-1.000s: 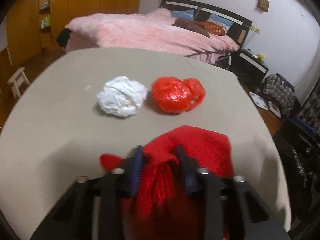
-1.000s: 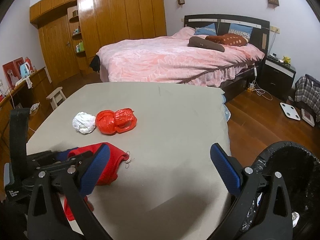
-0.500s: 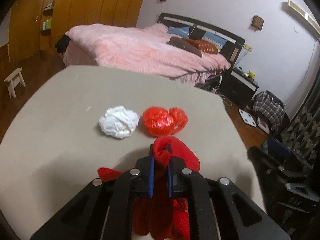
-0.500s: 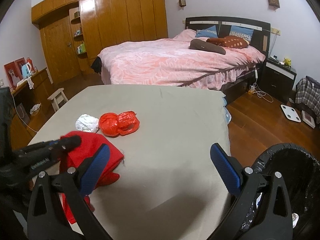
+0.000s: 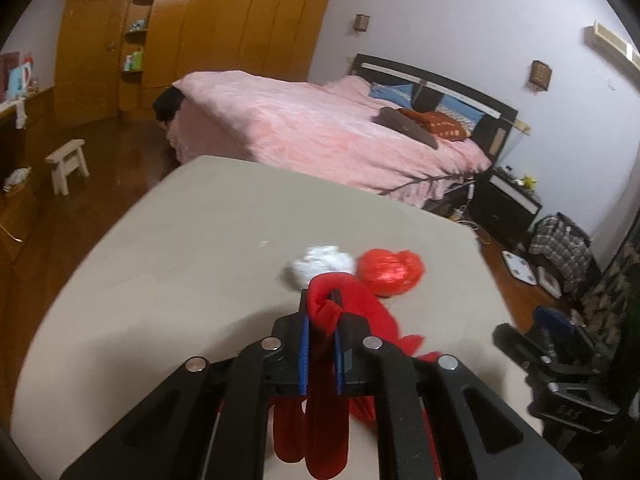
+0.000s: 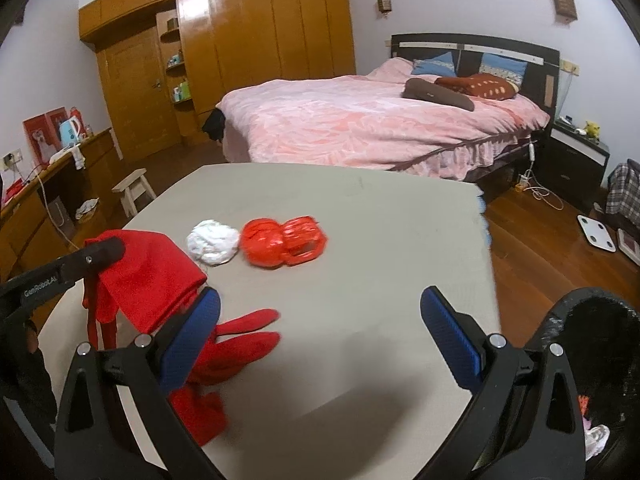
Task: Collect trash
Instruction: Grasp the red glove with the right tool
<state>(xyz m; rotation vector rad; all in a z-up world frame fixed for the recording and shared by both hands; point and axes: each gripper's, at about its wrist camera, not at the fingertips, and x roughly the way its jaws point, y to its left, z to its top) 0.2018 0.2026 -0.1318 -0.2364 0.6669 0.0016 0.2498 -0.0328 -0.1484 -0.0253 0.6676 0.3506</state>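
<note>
My left gripper [image 5: 320,322] is shut on a red cloth [image 5: 352,312] and holds it up off the grey table [image 5: 180,248]; the cloth's lower end trails on the tabletop. The right wrist view shows that cloth [image 6: 152,276] hanging from the left gripper [image 6: 102,252]. Beyond it lie a crumpled white wad [image 6: 212,242] and a crumpled red plastic bag [image 6: 284,242], side by side; both also show in the left wrist view, the wad [image 5: 324,264] and the bag [image 5: 390,272]. My right gripper [image 6: 320,332] is open and empty above the table's near right part.
A black-lined trash bin [image 6: 592,364] stands off the table's right edge, some litter inside. A bed with a pink cover [image 6: 360,120] lies behind the table. A small white stool [image 6: 134,190] is on the wooden floor at left, a nightstand [image 6: 580,160] at right.
The left gripper's jaws closed on the red cloth and lifted it off the table, rising and pulling back. The right gripper shifted slightly and stayed open.
</note>
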